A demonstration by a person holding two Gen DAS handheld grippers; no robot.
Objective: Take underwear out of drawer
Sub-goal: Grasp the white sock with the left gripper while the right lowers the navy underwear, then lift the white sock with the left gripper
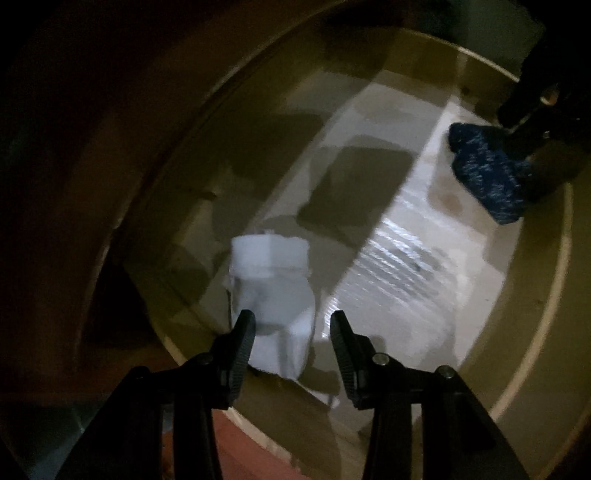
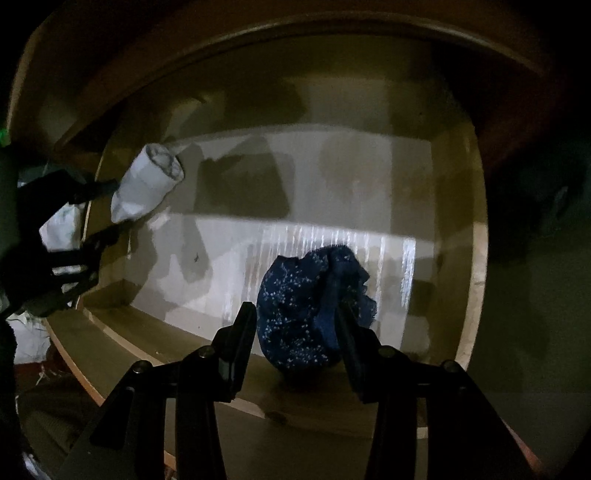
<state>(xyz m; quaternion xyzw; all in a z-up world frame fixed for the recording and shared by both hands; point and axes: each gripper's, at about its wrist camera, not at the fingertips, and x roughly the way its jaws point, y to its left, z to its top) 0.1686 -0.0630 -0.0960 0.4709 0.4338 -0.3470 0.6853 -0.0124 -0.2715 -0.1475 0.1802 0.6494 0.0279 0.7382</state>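
A white rolled underwear (image 1: 273, 291) sits at the near left corner of the open drawer (image 1: 563, 240). My left gripper (image 1: 291, 321) is closed on its near end, and the roll fills almost the whole gap. In the right wrist view the white roll (image 2: 147, 184) tilts up from the left gripper (image 2: 116, 206), with both fingertips at its end. A dark blue speckled underwear (image 2: 299, 306) bulges between the fingers of my right gripper (image 2: 295, 314), which is shut on it near the front wall. In the left wrist view the blue underwear (image 1: 487, 177) shows at far right under the right gripper (image 1: 517, 147).
The drawer floor carries a pale shiny liner (image 2: 332, 251) with dark shadow patches. Tan walls (image 2: 476, 258) ring it, and a dark cabinet frame (image 2: 258, 33) overhangs the back. Reddish floor (image 1: 258, 450) lies below the front wall. White cloth (image 2: 26, 339) lies outside on the left.
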